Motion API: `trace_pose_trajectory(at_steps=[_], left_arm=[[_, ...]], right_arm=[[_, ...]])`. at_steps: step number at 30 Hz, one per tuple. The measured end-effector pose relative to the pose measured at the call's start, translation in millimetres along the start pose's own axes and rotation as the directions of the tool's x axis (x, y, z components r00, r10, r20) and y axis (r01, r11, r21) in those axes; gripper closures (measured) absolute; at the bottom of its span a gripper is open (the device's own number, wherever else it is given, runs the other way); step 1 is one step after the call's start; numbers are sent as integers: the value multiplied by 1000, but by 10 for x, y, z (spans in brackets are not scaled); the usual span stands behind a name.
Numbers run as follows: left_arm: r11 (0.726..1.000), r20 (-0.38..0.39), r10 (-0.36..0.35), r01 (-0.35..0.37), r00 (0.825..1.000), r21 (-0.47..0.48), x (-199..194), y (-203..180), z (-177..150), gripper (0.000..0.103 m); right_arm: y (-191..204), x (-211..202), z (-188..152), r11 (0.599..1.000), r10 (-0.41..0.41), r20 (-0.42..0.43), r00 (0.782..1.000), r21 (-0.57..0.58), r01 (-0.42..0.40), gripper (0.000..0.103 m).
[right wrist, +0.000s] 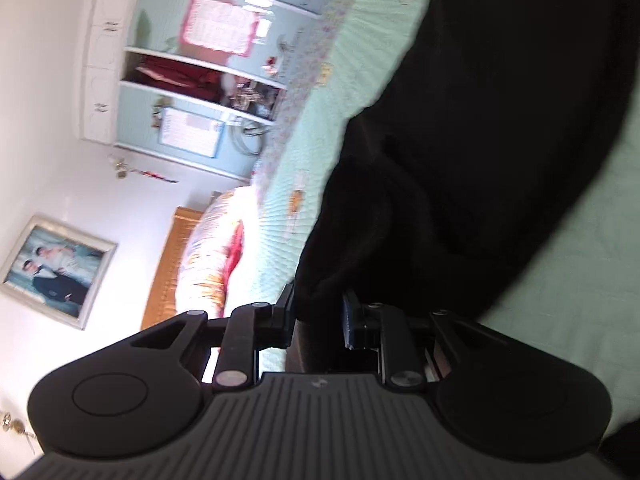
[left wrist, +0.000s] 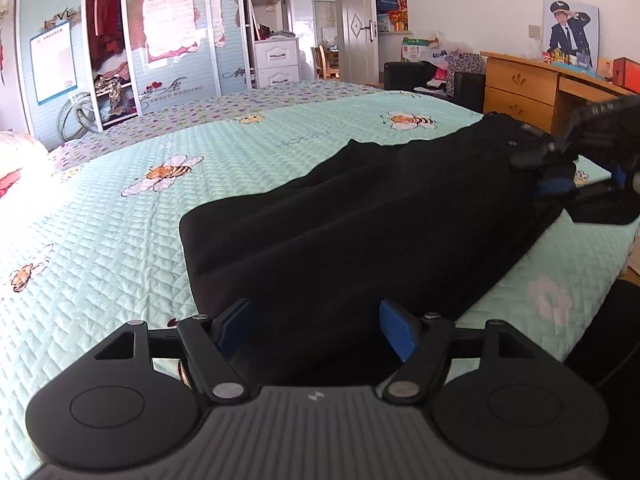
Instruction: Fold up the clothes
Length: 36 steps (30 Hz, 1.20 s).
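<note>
1. Left gripper [left wrist: 314, 330]: jaws spread wide, blue pads [left wrist: 394, 330] either side of the near hem of the black trousers [left wrist: 360, 216], not pressing; nothing held.
2. Right gripper [right wrist: 318, 316]: nearly closed, pinching a bunched edge of the same trousers at their far end, by the bed's edge.
3. Step in hand, by judgement: securing the second corner before a fold.
4. Next move calls for closing on the hem, then lifting both ends together.
5. Trousers lying lengthwise across the quilted bed [left wrist: 120, 240].
</note>
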<state>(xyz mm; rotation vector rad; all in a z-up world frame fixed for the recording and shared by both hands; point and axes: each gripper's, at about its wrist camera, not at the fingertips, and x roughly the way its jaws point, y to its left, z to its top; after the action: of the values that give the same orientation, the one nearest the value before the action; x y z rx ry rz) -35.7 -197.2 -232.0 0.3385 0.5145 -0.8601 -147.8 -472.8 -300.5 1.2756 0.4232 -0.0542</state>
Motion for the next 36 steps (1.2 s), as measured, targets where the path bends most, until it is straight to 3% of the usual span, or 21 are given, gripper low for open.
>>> trace_pose_trajectory(at_steps=[5,12,15,20,23,25,28,30,31,33,35,36], left_arm=[[999,-20,-41,41,999,-14,-3,48,-54,30],[997,-26,-64,63,998,-53,-22,109,-24,30],[993,-27,-74,71,997,-93,-53,140,36,30],[978,32,-107,111,994,-175,-144,212,243,30],[965,63,-119,130,991,-228,-88,290,390,29],[956,67,-130,143,989,-255,10,342,477,29],[959,36,-142,147,989,-243,263,261,595,29],[961,25,-167,168,986,-218,421,148,673,29],[962,24,-186,187,982,-199,474,77,713,29],[957,23,-236,236,971,-168,598,-74,767,29],[946,6,-286,283,958,-158,738,-210,794,29],[940,-8,-315,311,949,-144,826,-298,796,29]], right_arm=[[-350,-146,-164,997,-78,6,997,30,78,81],[-146,-115,-204,983,-121,16,993,-138,122,81],[-261,-102,-204,985,-134,-6,991,-106,133,79],[-235,-202,-137,992,-98,-26,995,-81,96,70],[-126,-305,-20,992,-87,24,996,-86,88,69],[-9,-281,118,990,-66,56,996,-123,73,64],[232,-7,337,971,-53,69,996,-230,68,45],[410,276,453,951,-64,60,996,-299,79,43],[511,406,498,946,-55,53,997,-317,69,42],[689,644,547,936,29,-15,999,-349,-32,42],[747,910,583,936,103,-147,984,-320,-146,43],[731,1102,611,943,86,-216,973,-297,-149,43]])
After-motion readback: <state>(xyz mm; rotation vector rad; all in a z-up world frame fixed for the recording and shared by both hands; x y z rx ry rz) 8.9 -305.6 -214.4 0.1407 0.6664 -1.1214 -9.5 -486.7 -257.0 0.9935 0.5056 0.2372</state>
